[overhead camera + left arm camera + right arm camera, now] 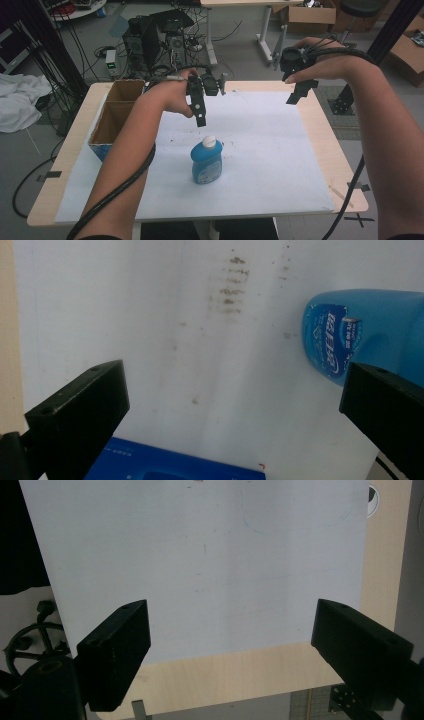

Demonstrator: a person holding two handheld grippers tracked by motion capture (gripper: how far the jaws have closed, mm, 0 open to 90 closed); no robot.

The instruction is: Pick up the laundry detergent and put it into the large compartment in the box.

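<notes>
A blue bottle [206,161] with a white cap stands upright on the white sheet [265,150] near the table's middle. My left gripper [201,112] hangs in the air just behind the bottle, apart from it. In the left gripper view that gripper [235,385] is open with nothing between its jaws, and the bottle [365,330] lies at the upper right. My right gripper [300,92] is raised over the far right corner of the table. It stands open [230,625] over bare sheet and the wooden table edge [250,670].
An open cardboard box [117,110] with blue outer walls sits at the table's far left; its blue edge [175,467] shows under the left gripper. Behind the table [327,150] stand a computer tower [145,42], tangled cables and another table's legs. Cables trail from both grippers.
</notes>
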